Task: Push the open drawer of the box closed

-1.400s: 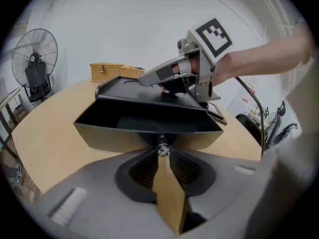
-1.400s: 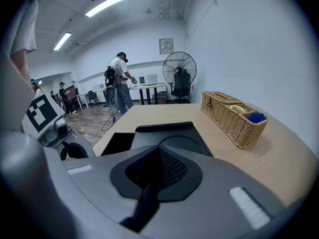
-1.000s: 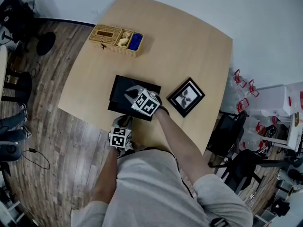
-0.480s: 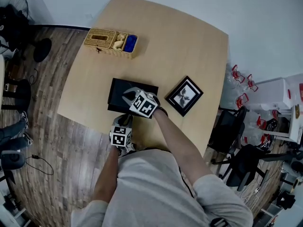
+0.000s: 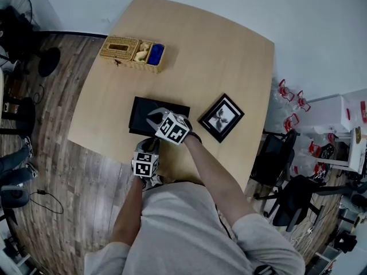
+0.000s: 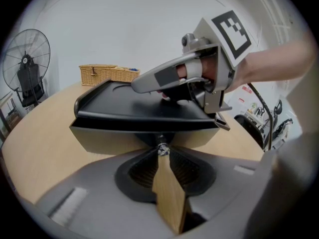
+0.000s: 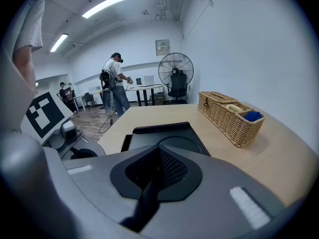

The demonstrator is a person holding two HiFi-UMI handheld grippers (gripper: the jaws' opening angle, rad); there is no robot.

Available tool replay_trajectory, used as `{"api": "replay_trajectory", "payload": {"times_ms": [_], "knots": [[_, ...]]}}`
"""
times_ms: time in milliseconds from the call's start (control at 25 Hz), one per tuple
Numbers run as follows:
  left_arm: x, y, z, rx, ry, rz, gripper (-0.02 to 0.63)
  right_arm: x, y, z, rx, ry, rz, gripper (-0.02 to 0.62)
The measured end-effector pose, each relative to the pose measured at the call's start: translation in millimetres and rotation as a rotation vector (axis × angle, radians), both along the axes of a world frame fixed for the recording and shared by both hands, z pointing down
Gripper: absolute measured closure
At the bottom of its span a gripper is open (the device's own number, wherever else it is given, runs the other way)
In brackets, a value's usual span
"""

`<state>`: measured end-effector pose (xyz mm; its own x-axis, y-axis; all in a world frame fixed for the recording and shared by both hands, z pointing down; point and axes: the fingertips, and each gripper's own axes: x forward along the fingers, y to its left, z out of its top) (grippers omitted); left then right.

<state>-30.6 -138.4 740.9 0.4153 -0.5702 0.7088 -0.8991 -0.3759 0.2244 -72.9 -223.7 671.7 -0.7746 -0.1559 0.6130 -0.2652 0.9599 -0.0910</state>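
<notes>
A flat black box [image 5: 142, 109] lies on the wooden table [image 5: 223, 56] near its front edge. Its tan drawer front [image 6: 109, 138] sits under the lid's lip, with a small metal knob [image 6: 161, 146] at its middle. My left gripper [image 6: 162, 152] is shut with its tips on that knob, and it reaches in from the table's edge [image 5: 153, 143]. My right gripper [image 5: 151, 115] is shut and lies flat on the box lid [image 7: 164, 133]. The left gripper view shows its grey fingers [image 6: 154, 78] resting on the lid. I cannot tell how far the drawer stands out.
A wicker basket [image 5: 133, 51] with a blue thing in it stands at the table's far left. A black picture frame [image 5: 221, 118] lies to the right of the box. A fan [image 6: 27, 63] and chairs [image 5: 281, 171] stand around the table. People [image 7: 115, 83] stand far off.
The box looks shorter from front to back than a second ago, so the drawer front has moved in towards it. My left gripper has followed it inward. The right gripper stays on the lid.
</notes>
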Motion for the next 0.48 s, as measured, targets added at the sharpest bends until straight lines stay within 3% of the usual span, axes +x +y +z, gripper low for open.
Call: {"api": "replay_trajectory", "payload": {"times_ms": [480], "knots": [[4,-16,2,-0.006,0.011,0.006,0.479,2,-1,1,-0.004,-0.002,0.002,0.594]]}}
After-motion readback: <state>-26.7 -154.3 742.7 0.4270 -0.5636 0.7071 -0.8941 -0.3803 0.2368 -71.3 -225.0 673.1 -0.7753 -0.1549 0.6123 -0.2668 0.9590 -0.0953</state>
